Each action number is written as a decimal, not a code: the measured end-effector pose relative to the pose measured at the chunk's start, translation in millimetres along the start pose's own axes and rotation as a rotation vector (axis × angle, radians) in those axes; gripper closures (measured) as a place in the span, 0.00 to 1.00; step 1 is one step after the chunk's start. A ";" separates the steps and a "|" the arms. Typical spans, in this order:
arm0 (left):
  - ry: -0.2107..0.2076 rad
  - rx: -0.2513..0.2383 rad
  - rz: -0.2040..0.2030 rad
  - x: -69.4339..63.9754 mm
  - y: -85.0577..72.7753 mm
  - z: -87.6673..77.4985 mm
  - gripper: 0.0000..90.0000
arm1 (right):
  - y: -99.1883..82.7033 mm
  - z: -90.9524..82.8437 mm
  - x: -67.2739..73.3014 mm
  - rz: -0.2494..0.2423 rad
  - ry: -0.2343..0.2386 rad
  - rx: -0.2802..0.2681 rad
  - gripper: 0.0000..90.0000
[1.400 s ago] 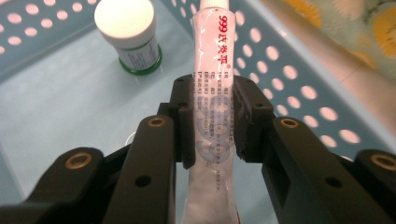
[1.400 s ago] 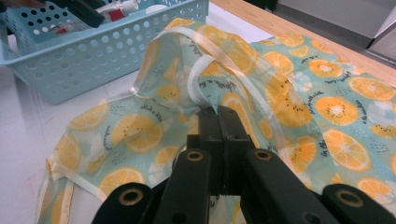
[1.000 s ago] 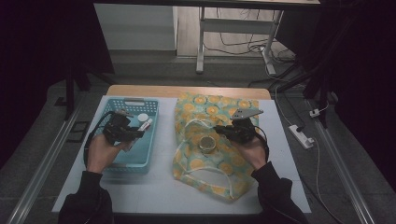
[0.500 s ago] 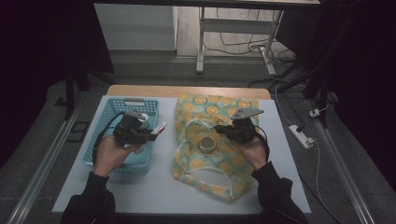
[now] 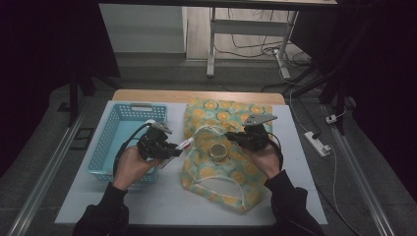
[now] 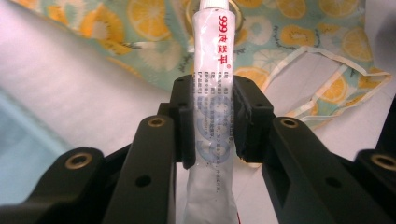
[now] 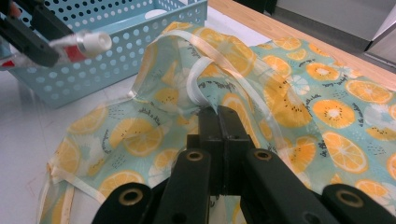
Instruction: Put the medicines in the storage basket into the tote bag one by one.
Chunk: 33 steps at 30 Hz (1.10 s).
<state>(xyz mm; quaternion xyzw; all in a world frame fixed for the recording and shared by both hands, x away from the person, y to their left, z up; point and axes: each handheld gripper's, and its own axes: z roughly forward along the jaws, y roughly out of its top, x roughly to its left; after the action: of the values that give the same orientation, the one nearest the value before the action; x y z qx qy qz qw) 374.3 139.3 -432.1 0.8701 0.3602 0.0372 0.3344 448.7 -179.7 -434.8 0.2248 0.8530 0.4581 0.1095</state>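
- The white tube [image 6: 212, 88] lies level, cap [image 7: 93, 42] toward the fruit-print bag [image 5: 236, 172], between the blue basket [image 5: 110, 142] and the bag.
- A second ago it hung over the basket (now past its rim).
- The left gripper [image 5: 172, 148] is clamped across the tube; the right gripper [image 7: 218, 122] is closed on the bag's fabric.

Dim room, grey floor [image 5: 236, 81], cables [image 5: 255, 49]

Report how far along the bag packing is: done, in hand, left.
Done: a small round tin already lies in the mouth of the fruit-print bag. In hand: the left claw grips a white ointment tube between the blue basket and the bag, while the right claw pinches the bag's edge up. Left: getting the tube inside.
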 end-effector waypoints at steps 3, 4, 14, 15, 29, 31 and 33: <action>-0.009 0.010 0.009 -4.3 3.1 7.0 0.80 | 0.0 0.6 0.7 -0.003 0.000 0.001 1.00; -0.012 0.014 0.013 -5.7 4.1 9.5 0.80 | 0.0 0.8 0.8 -0.002 0.001 0.001 1.00; -0.037 0.044 0.036 -15.5 13.0 32.1 0.79 | 0.3 1.0 0.9 0.003 -0.001 -0.001 1.00; -0.039 0.046 0.037 -16.3 13.9 34.2 0.79 | 0.4 0.8 1.0 0.004 0.000 -0.002 1.00; -0.062 0.055 0.026 -21.8 32.1 62.7 0.79 | 1.4 -0.2 1.5 0.007 0.000 -0.008 1.00; -0.062 0.052 0.022 -21.8 34.5 65.6 0.79 | 1.7 -0.3 1.7 0.006 0.000 -0.009 1.00; -0.061 0.059 0.021 -21.9 36.4 69.1 0.79 | 1.8 -0.1 1.8 0.004 0.002 -0.008 1.00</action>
<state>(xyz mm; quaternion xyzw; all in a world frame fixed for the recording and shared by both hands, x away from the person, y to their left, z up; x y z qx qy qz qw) 401.1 67.8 -459.5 0.8841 0.3415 0.0038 0.3190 447.6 -178.1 -433.2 0.2257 0.8507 0.4620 0.1087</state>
